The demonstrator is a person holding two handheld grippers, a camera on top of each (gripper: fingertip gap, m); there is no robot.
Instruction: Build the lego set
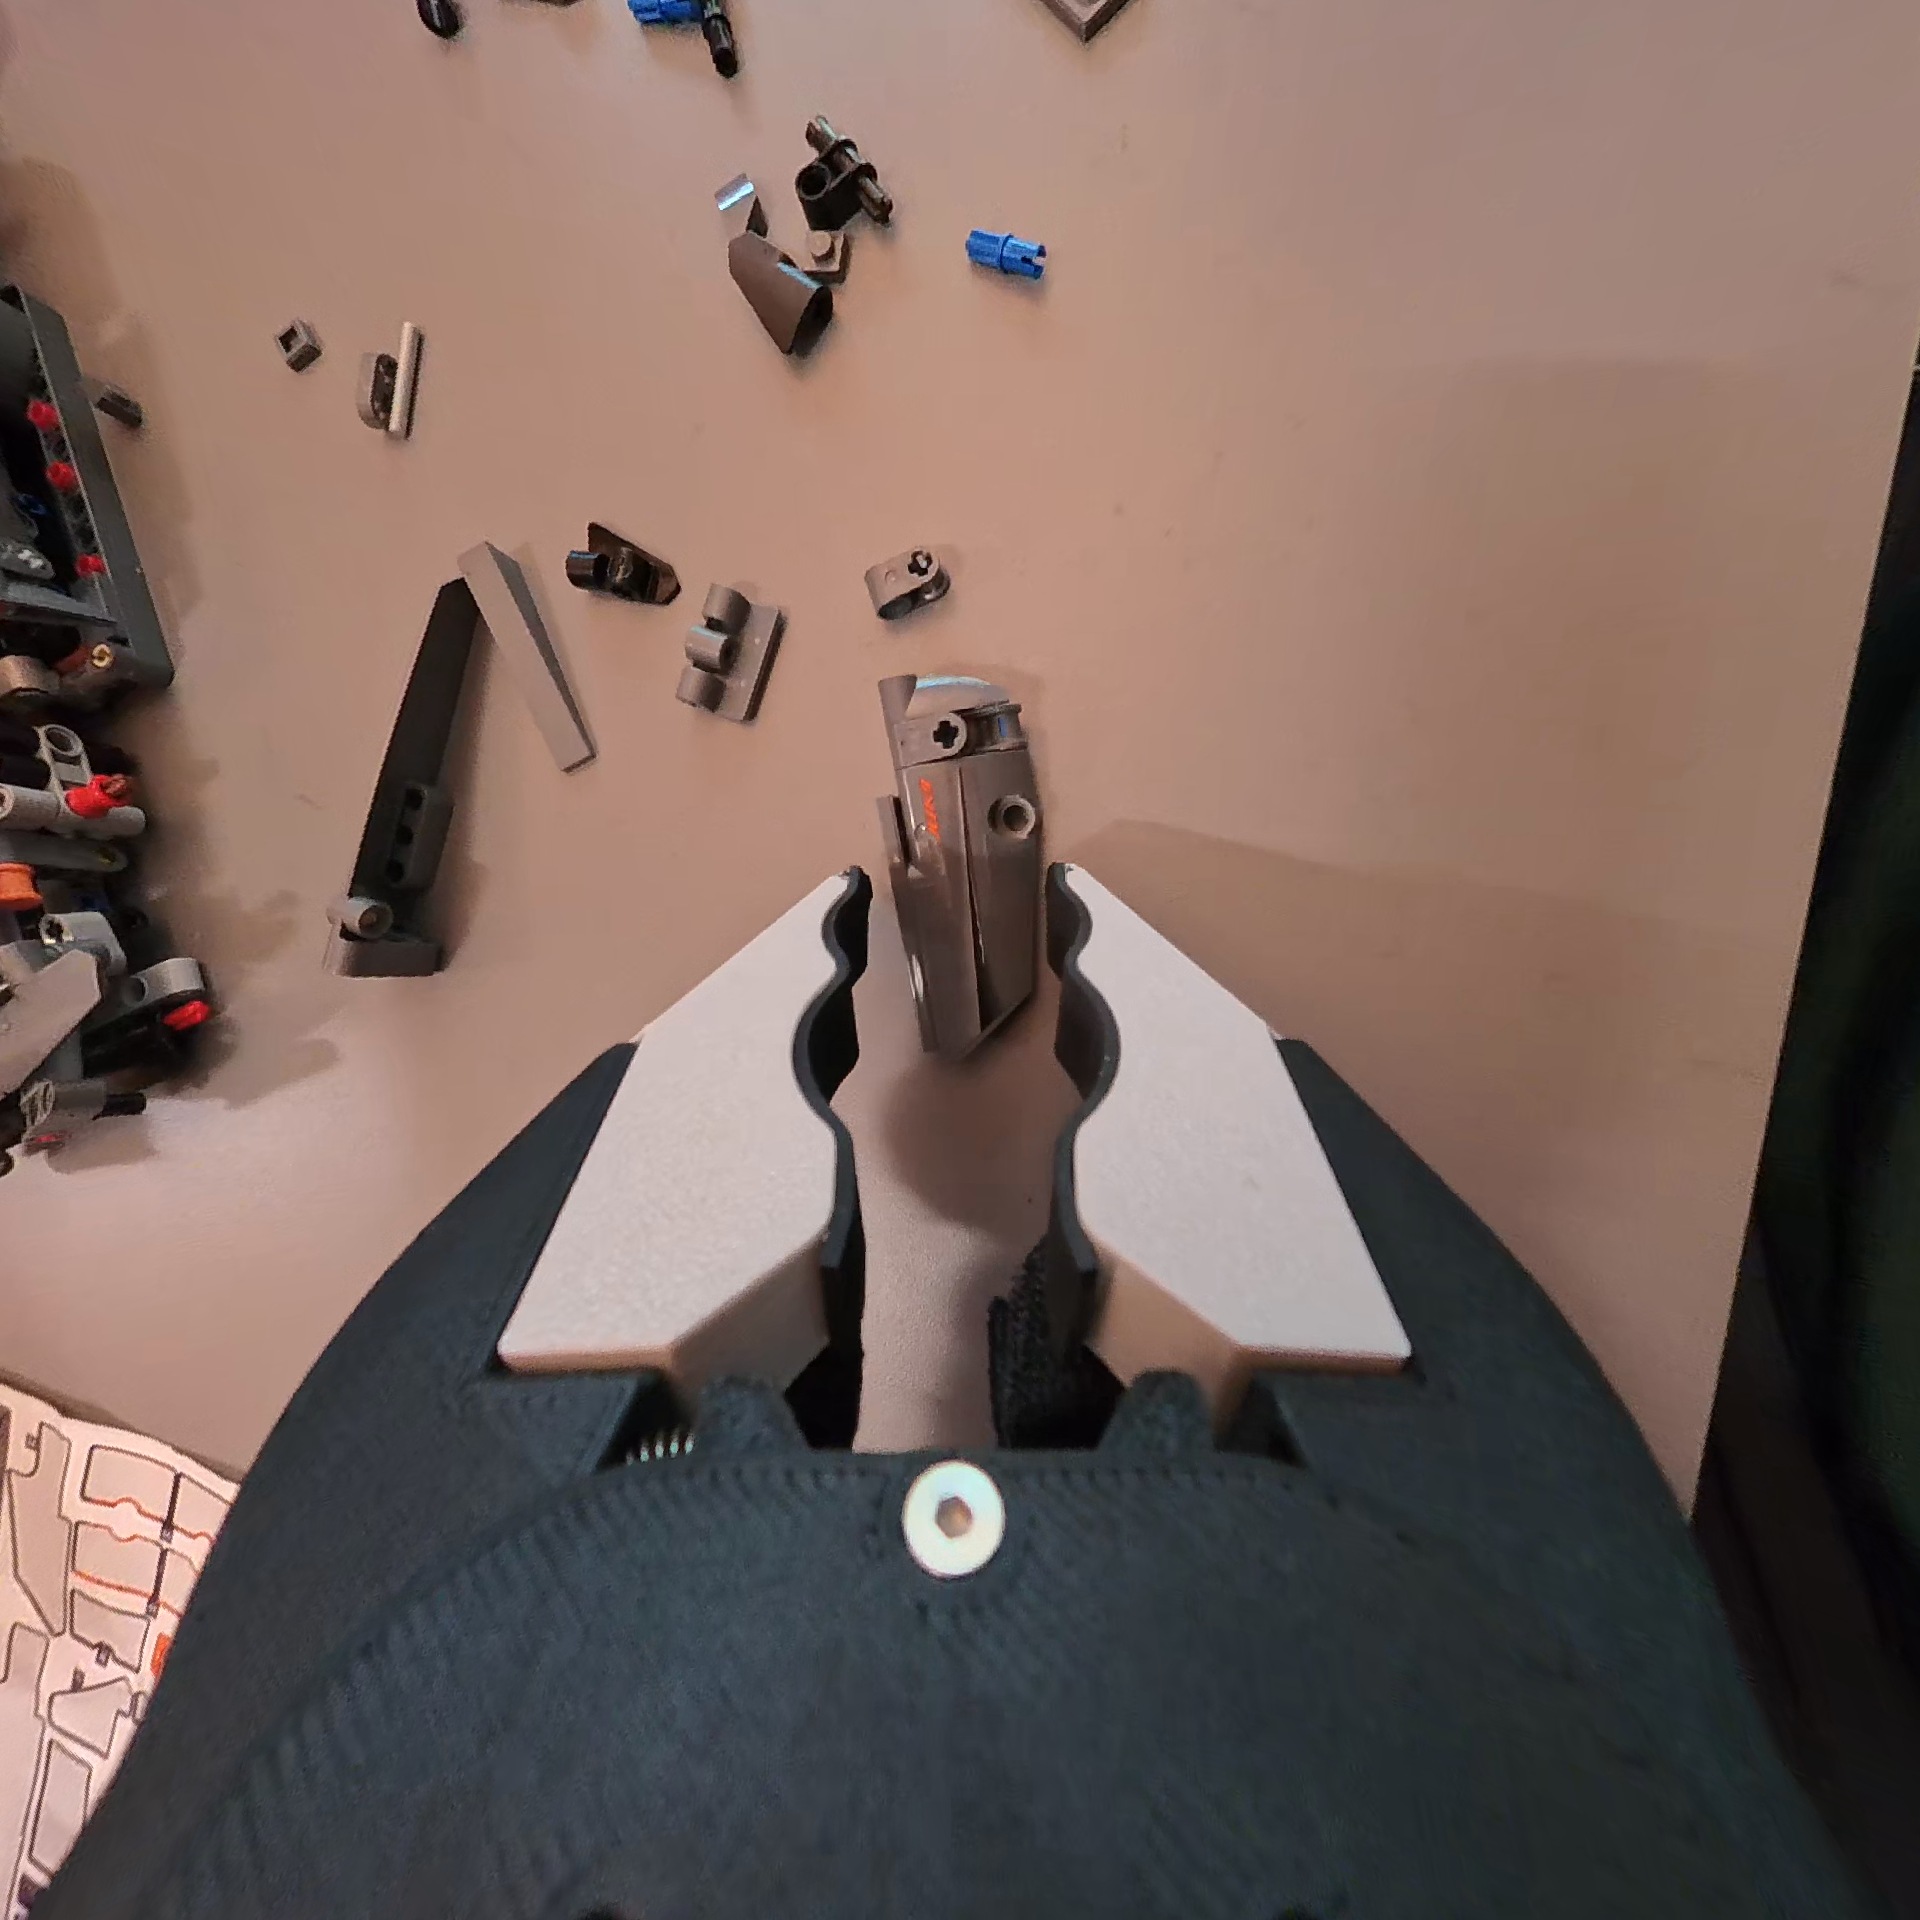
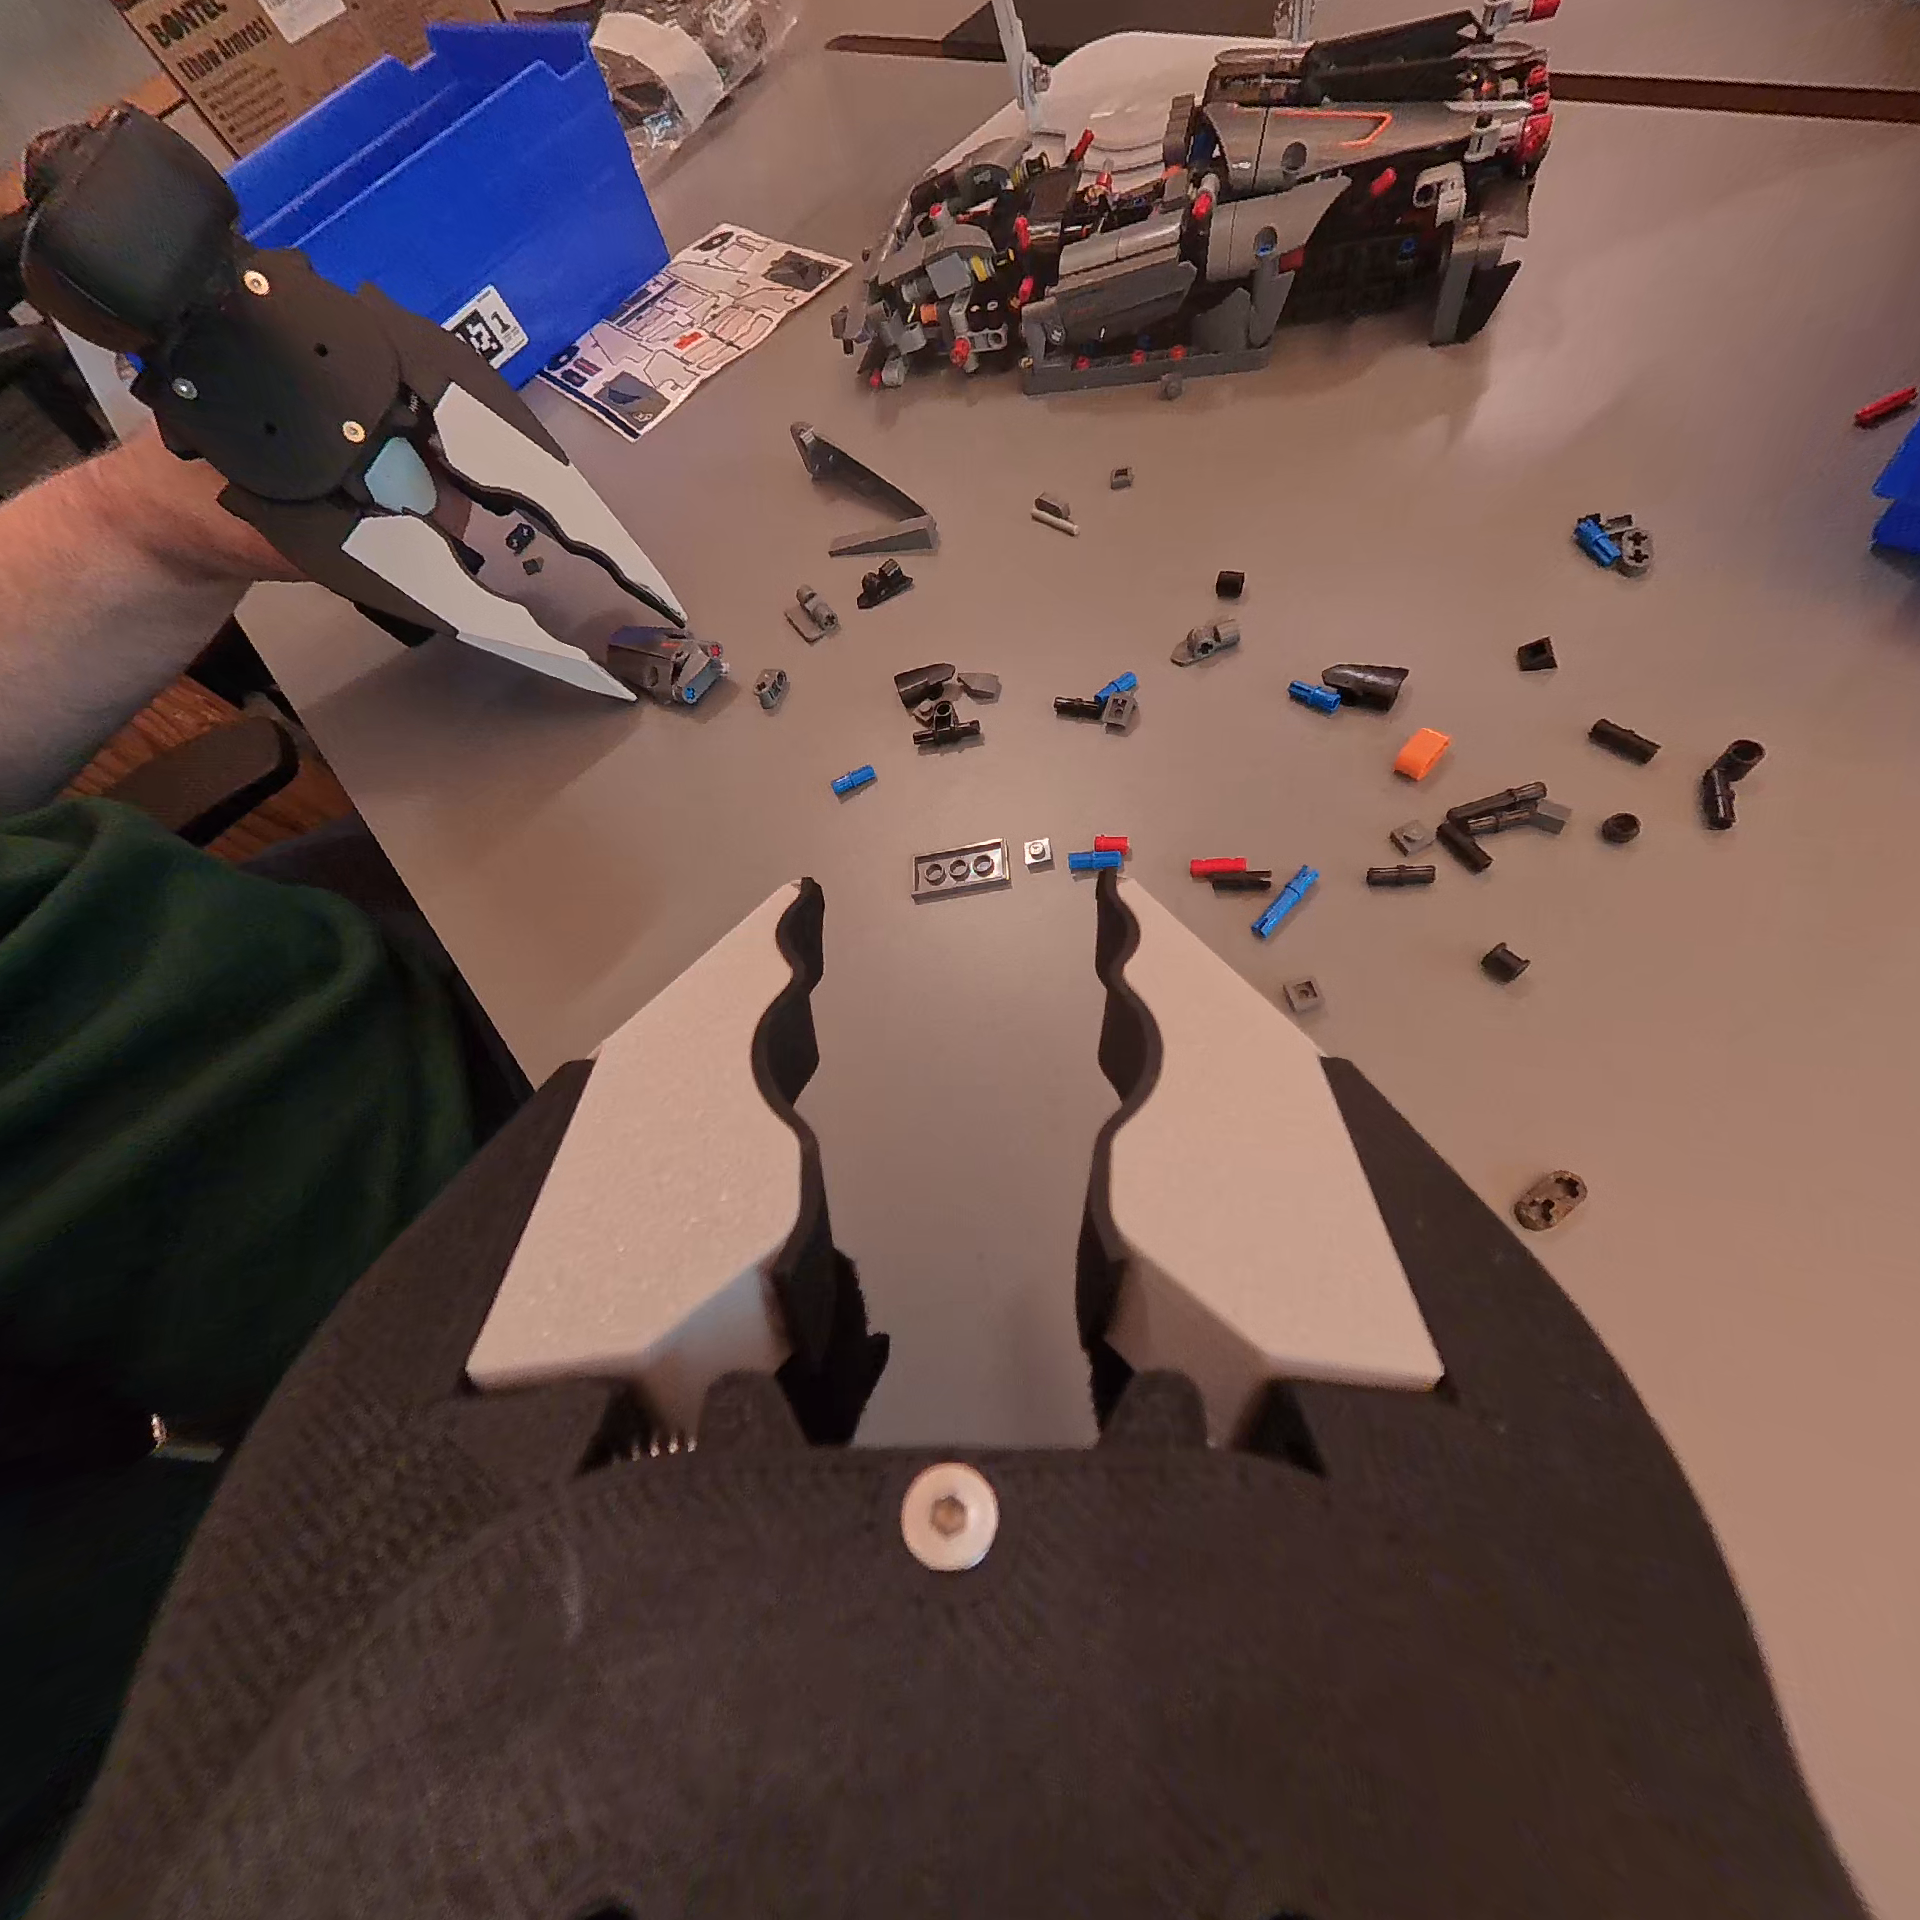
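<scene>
Right now the left gripper (image 1: 956, 883) is spread fairly wide and grips nothing, its tips straddling a small grey sub-assembly (image 1: 961, 868) that lies on the grey table (image 1: 1403, 520); a gap shows on both sides between the fingers and the piece. The right gripper (image 2: 956, 888) hovers wide apart and empty, with a dark grey three-hole plate (image 2: 960, 869) and a tiny square stud piece (image 2: 1037, 853) just beyond its tips and a blue and red pin pair (image 2: 1097, 852) touching or just past its right tip. Beyond the sub-assembly lie a grey connector (image 1: 910, 585) and a clip plate (image 1: 729, 652), with a long black beam (image 1: 400, 790) off to its side. Farther off stands the half-built car model (image 2: 1205, 218), with a blue bin (image 2: 457, 177) and an instruction sheet (image 2: 707, 322) near it. Judging the risks: the sub-assembly is tapered and lies slightly askew between the fingers, so closing could squeeze it forward and out, or pop loosely joined parts apart; the scattered pins could roll if nudged. How low the left tips sit above the table is hard to judge, the sub-assembly's underside is hidden, and the car is cut off at the left wrist view's edge.
</scene>
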